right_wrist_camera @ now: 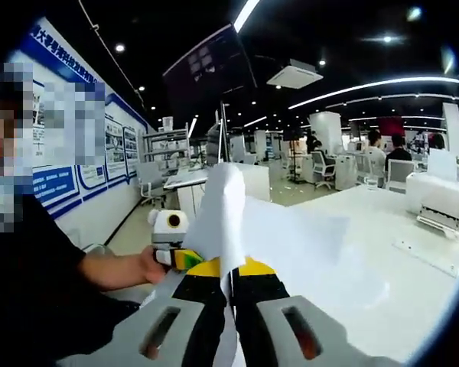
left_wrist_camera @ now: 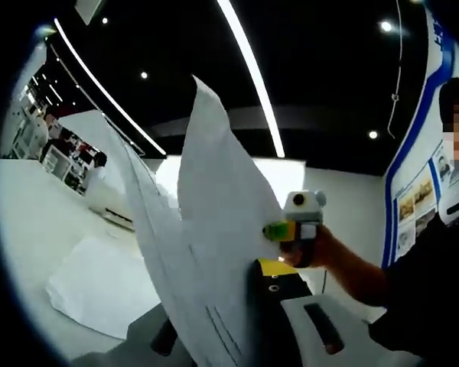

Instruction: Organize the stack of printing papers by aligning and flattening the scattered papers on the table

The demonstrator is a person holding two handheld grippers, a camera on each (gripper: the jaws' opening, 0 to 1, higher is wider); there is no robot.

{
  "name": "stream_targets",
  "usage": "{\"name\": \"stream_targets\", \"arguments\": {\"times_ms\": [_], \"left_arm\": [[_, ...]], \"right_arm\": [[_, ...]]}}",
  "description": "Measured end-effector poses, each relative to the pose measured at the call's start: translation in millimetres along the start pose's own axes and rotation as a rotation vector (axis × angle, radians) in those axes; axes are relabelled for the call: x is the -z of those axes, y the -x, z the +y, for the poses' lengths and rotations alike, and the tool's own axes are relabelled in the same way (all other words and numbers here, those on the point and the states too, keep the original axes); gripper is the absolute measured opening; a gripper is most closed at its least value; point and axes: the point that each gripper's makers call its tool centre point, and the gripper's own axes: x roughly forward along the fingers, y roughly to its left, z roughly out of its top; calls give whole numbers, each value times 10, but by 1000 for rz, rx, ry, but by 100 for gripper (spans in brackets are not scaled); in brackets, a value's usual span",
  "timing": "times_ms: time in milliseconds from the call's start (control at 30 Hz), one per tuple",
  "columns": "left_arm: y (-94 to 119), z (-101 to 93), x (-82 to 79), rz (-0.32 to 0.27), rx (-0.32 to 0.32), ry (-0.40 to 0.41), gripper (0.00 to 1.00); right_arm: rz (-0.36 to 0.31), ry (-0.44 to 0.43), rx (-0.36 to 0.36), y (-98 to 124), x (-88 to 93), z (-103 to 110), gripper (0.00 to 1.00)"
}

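Observation:
Several white sheets of paper stand up off the table, fanned apart at the top. My left gripper is shut on their lower part; the sheets hide most of its left jaw. My right gripper, held by a hand, grips the same sheets at their right edge. In the right gripper view its dark jaws are pressed together on the sheets, which rise between them. The left gripper sits at the sheets' left edge there. More paper lies flat in a loose pile on the white table.
The person holding the grippers stands close, a dark sleeve beside the sheets. A white printer stands on the table's far right side. Desks, chairs and people fill the room behind; a blue-trimmed poster wall runs alongside.

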Motion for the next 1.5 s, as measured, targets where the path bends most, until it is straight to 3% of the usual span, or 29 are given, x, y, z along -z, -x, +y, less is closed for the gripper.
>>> {"name": "stream_targets", "arguments": {"times_ms": [133, 300, 533, 700, 1133, 1500], "left_arm": [[24, 11, -41, -20, -6, -31, 8], [33, 9, -63, -29, -7, -45, 6], [30, 29, -47, -19, -22, -50, 6], [29, 26, -45, -19, -21, -50, 6], [117, 154, -188, -106, -90, -12, 6], [128, 266, -134, -80, -164, -31, 6]], "right_arm": [[-4, 21, 10, -22, 42, 19, 2], [-18, 63, 41, -2, 20, -19, 16], [-199, 162, 160, 295, -405, -168, 37], [-238, 214, 244, 514, -561, -279, 43], [-230, 179, 322, 704, -452, -542, 44], [-196, 185, 384, 716, -379, -720, 44]]}}
